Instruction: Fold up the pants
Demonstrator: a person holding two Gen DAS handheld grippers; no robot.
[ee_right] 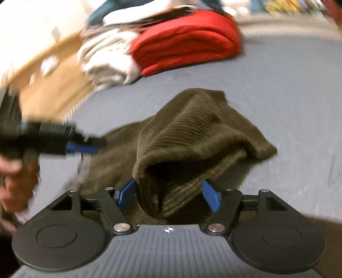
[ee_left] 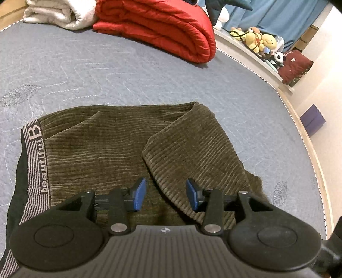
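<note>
A grey-blue quilted mattress (ee_left: pixel 132 70) fills both views, its stitching running in wavy lines. Beyond the pants, at the mattress's far edge, lie a folded red quilt (ee_left: pixel 162 27) and, just beside it, a pale folded blanket (ee_left: pixel 53 15). Past the quilt, a ledge along the mattress edge holds plush toys (ee_left: pixel 259 41), with a blue curtain (ee_left: pixel 284 15) behind them and a purple box (ee_left: pixel 312 119) on the floor below the edge.

The pants (ee_left: pixel 102 149) lie on the mattress, near its close edge: olive-brown ribbed corduroy, folded into a rough block. A black striped waistband (ee_left: pixel 35 162) bearing the word "beautiful" runs down their side. One leg (ee_left: pixel 196 154) lies doubled back diagonally over the rest.

The left gripper (ee_left: pixel 166 195) hovers over the pants with its blue pads apart and nothing pinched between them. The right gripper (ee_right: pixel 168 195) stands with jaws wide; a loose fold of corduroy (ee_right: pixel 188 149) bulges up between them, brushing one pad, while the other stands clear of it.

The right wrist view is smeared by motion: beside the pants, the other gripper and the hand (ee_right: pixel 15 184) holding it are blurred, and the far bedding is only patches of colour. The waistband's near end is cut off by the left gripper's body.
</note>
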